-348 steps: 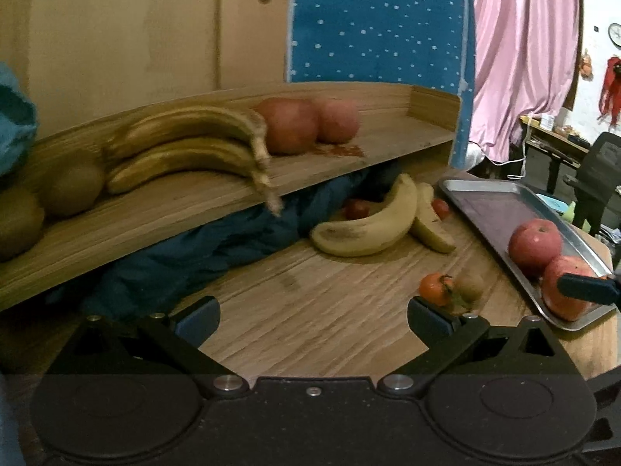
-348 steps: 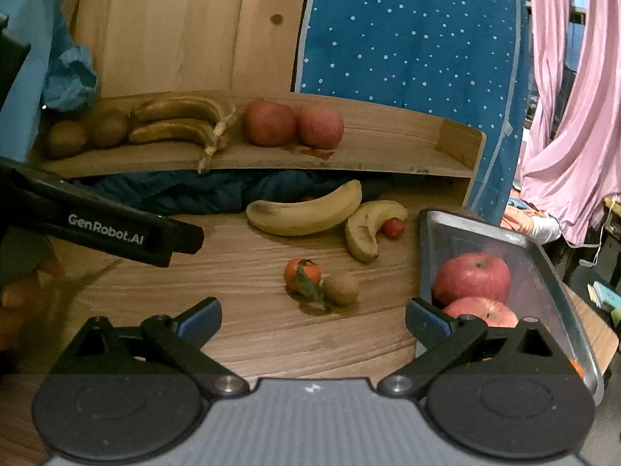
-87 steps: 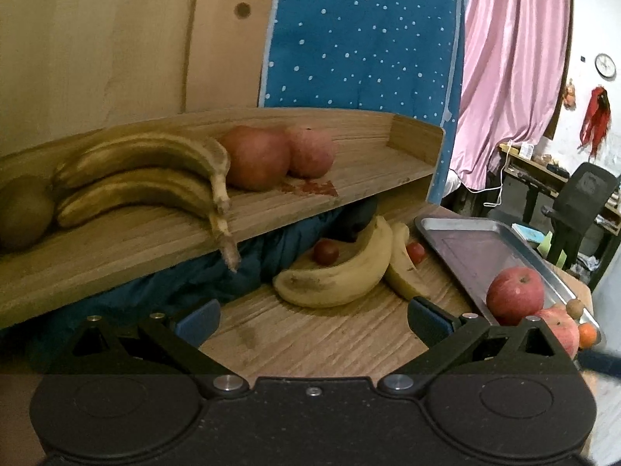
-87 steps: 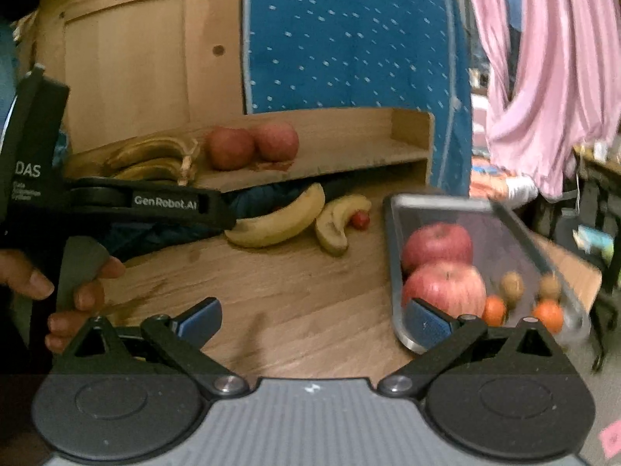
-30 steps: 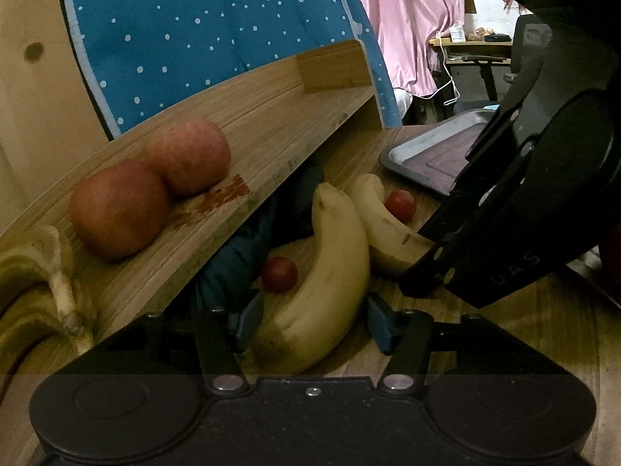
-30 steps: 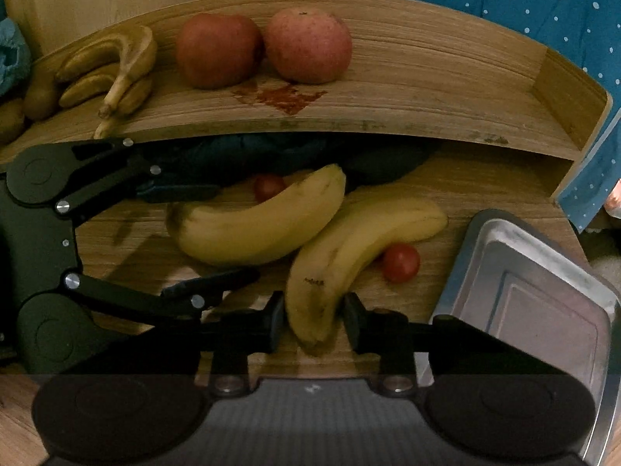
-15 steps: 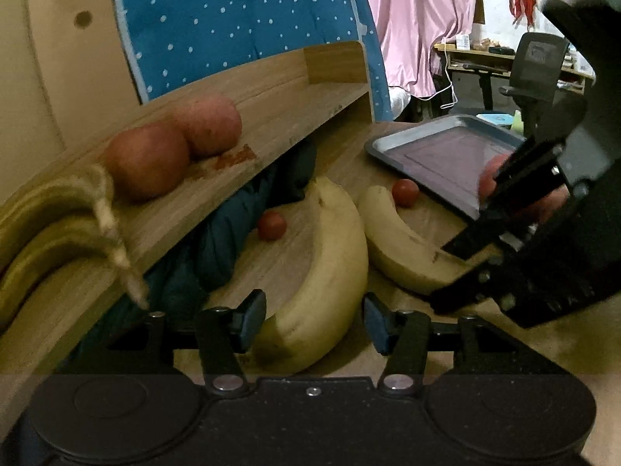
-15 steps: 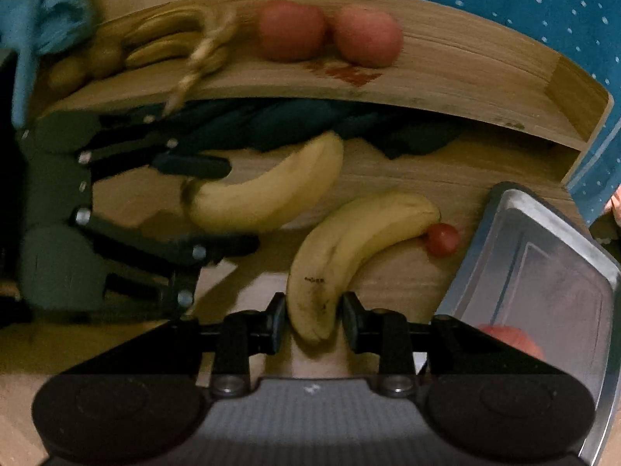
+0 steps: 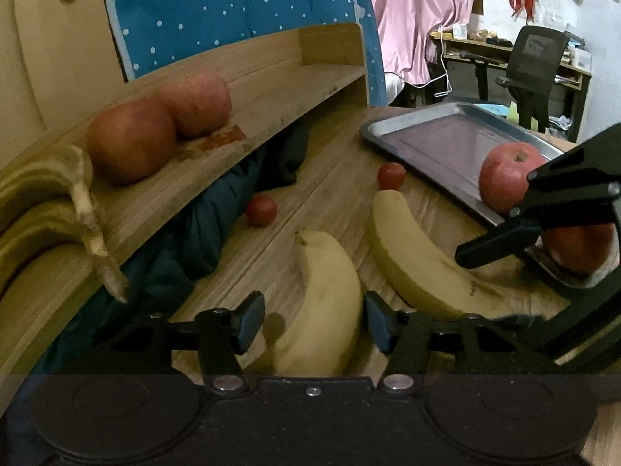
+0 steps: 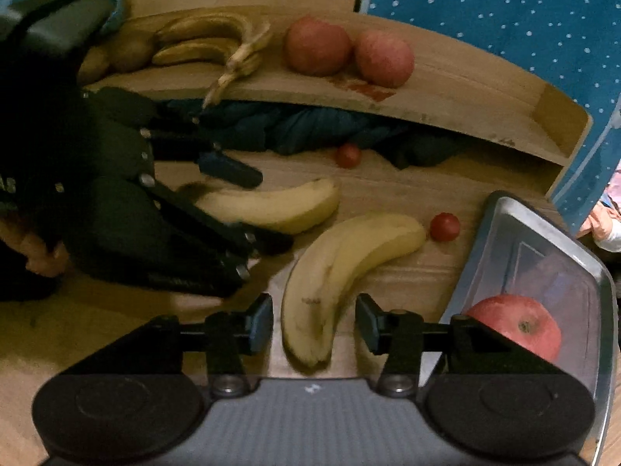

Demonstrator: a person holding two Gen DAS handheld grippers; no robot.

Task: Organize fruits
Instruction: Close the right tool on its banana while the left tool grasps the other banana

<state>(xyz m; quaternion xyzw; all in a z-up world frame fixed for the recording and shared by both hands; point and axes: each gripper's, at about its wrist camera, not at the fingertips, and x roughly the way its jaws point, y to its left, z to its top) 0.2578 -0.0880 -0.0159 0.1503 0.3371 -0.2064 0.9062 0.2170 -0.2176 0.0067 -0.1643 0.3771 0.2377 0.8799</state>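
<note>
Two yellow bananas lie on the wooden table. My left gripper point(image 9: 314, 322) straddles the near end of the left banana point(image 9: 330, 291). Its jaws are opening, and a gap shows at the left pad. My right gripper point(image 10: 313, 324) straddles the blunt end of the right banana point(image 10: 349, 256). Its jaws are opening too, with a gap on each side of the fruit. In the right wrist view the left gripper point(image 10: 269, 209) sits over the left banana point(image 10: 279, 204). Two red cherry tomatoes point(image 9: 262, 211) point(image 9: 391, 175) rest beyond the bananas.
A wooden shelf point(image 9: 271, 89) at the back holds two apples point(image 9: 132, 139) and brown bananas point(image 9: 39, 178). Dark blue cloth point(image 9: 217, 225) is bunched under it. A metal tray point(image 10: 500, 202) on the right holds a red apple point(image 10: 516, 326).
The right jaws, shut on their banana in the earlier frames, have spread off it. The left jaws have widened a little. Both bananas now lie nearer and further apart.
</note>
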